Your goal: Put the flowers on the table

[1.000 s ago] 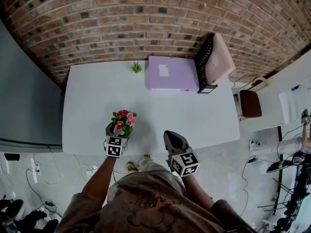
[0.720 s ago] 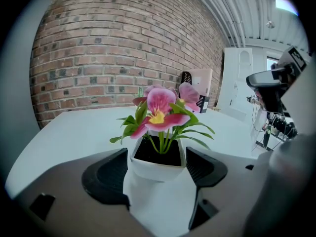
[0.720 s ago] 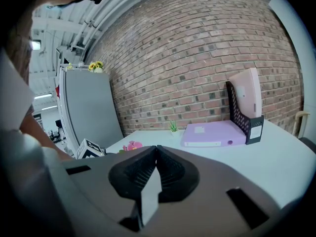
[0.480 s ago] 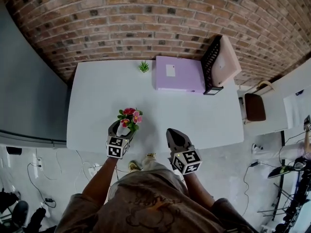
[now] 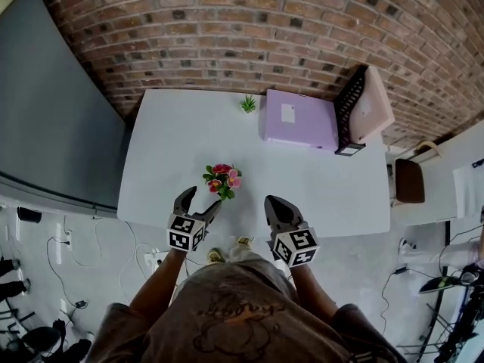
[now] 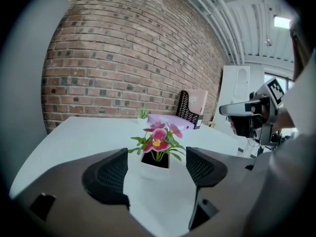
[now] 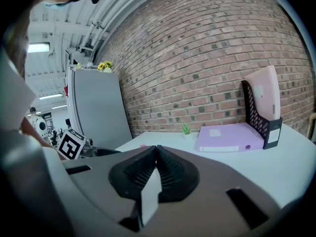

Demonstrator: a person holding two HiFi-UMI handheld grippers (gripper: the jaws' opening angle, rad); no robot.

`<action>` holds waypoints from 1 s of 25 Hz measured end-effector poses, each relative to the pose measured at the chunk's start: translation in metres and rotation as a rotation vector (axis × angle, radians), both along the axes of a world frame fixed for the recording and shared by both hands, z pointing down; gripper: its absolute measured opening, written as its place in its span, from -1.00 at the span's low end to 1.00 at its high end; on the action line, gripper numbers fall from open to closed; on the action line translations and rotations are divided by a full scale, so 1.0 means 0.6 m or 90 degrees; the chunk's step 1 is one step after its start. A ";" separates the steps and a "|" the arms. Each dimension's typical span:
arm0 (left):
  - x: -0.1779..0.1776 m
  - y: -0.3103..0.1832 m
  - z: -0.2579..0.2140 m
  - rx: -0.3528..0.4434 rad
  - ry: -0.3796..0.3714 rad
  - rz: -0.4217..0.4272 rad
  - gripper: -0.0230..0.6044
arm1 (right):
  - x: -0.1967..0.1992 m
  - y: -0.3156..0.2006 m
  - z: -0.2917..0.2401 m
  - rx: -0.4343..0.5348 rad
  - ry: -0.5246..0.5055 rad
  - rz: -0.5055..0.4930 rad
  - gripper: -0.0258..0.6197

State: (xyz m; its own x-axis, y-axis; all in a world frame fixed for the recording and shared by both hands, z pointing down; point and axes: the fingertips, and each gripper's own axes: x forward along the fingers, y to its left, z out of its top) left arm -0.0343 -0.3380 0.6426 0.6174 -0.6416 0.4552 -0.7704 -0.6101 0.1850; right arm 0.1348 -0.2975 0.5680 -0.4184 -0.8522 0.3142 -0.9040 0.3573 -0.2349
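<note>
The flowers (image 5: 222,180) are standing on the table (image 5: 166,142) just ahead of the left gripper (image 5: 200,200), its 2 jaws gaping wide, touching nothing. The right gripper (image 5: 272,202) is pressing together, empty. Backing straight out should spare the petals.

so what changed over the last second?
The left gripper let go of the flower pot and backed off toward the person; its jaws now stand apart, the pot standing on the table just ahead. Unchanged: right gripper shut and empty, purple folder at the back.
</note>
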 end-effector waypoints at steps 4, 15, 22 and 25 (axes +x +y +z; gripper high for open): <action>-0.015 0.009 -0.046 0.010 0.035 -0.014 0.24 | -0.029 -0.010 -0.006 0.009 0.001 -0.026 -0.91; -0.100 0.020 -0.153 0.067 0.097 -0.077 0.24 | -0.088 -0.026 -0.034 0.047 -0.007 -0.072 -0.91; -0.155 0.024 -0.184 0.102 0.110 -0.147 0.24 | -0.087 -0.033 -0.055 0.067 0.006 -0.074 -0.91; -0.154 0.021 -0.188 0.108 0.113 -0.142 0.10 | -0.089 -0.034 -0.055 0.068 0.014 -0.077 -0.91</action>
